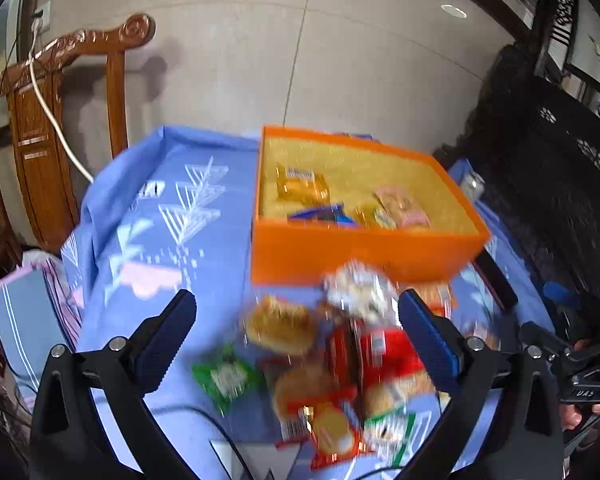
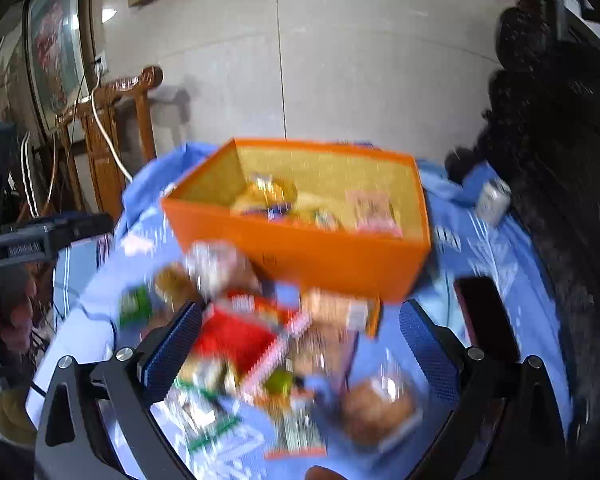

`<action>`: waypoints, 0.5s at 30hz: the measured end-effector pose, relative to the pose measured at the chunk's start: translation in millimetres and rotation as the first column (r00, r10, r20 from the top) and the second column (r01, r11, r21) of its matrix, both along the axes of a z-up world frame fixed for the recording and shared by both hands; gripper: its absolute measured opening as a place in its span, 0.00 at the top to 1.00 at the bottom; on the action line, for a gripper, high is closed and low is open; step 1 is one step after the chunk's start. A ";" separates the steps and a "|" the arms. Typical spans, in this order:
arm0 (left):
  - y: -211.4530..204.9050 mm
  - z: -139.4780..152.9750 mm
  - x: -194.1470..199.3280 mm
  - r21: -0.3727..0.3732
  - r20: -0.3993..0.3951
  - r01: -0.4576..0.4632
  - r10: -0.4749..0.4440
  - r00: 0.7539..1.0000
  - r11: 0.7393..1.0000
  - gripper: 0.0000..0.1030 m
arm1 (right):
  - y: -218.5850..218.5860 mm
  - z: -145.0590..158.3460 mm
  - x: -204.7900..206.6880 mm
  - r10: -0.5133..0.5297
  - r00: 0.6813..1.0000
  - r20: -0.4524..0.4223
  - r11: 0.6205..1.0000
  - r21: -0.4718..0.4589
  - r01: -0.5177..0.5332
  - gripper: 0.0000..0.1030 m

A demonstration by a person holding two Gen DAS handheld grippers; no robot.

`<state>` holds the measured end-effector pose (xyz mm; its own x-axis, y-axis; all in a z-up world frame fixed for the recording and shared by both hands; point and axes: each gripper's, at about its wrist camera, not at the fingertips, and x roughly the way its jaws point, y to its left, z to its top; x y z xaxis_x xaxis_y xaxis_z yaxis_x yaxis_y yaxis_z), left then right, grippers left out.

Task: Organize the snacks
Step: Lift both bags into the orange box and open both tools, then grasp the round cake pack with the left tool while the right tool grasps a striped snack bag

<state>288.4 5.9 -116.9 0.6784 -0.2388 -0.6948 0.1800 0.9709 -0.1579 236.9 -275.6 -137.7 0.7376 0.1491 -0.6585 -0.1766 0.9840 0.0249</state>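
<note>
An orange box (image 1: 364,254) stands on the blue tablecloth (image 1: 204,240) and holds several snack packets (image 1: 302,188). In front of it lies a blurred pile of snacks: a bread roll (image 1: 280,328), a red packet (image 1: 384,354), a green packet (image 1: 226,378). My left gripper (image 1: 296,334) is open and empty above the pile. In the right wrist view the box (image 2: 320,256) sits behind the same pile, with a red packet (image 2: 236,340) and a wrapped bun (image 2: 378,410). My right gripper (image 2: 300,344) is open and empty over it.
A carved wooden chair (image 1: 60,120) with a white cable stands at the left by the wall. A dark phone-like slab (image 2: 486,316) lies on the cloth at the right. A small can (image 2: 494,200) sits at the far right. Black furniture (image 1: 560,184) borders the right side.
</note>
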 end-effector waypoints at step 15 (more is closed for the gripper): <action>-11.6 -66.6 -74.4 0.024 -0.143 0.090 -0.086 0.986 0.996 0.04 | -11.9 -76.1 -26.3 0.009 0.987 -0.160 0.989 0.149 0.016 0.19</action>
<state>213.9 -5.6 -183.5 0.5496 -0.2700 -0.7906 0.2426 0.9571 -0.1583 210.6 -287.5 -213.7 0.6255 0.2522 -0.7384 -0.1551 0.9676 0.1992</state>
